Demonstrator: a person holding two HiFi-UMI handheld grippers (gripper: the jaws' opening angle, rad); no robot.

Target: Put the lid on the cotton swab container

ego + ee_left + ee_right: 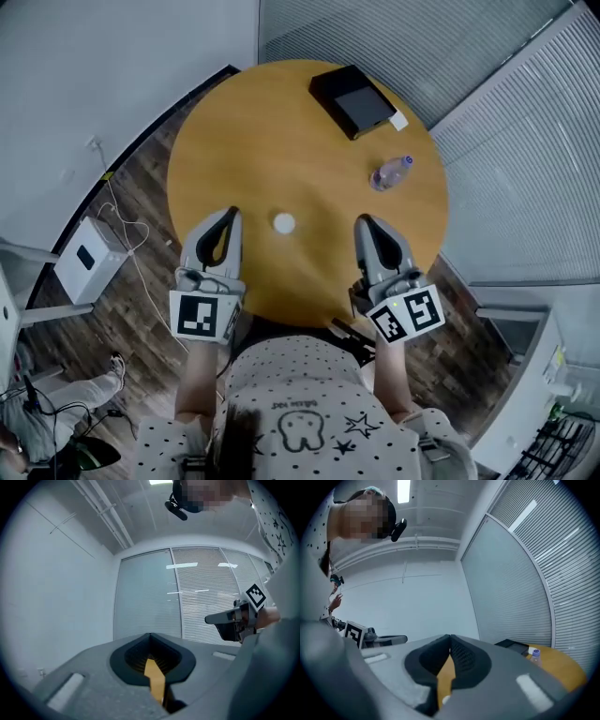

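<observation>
Left hand-held gripper [232, 213], right hand-held gripper [361, 221]: shut, parallel.

- We see a table [281, 141] of warm wood, smooth with a soft sheen
- The box [352, 98] looks matt black to us
- The bottle [391, 172] we take for clear plastic
- The left gripper [150, 635] and right gripper [450, 637] show us grainy matt grey plastic, with ribbed black pads [133, 657]
- The floor [155, 178] is dark wood planks
</observation>
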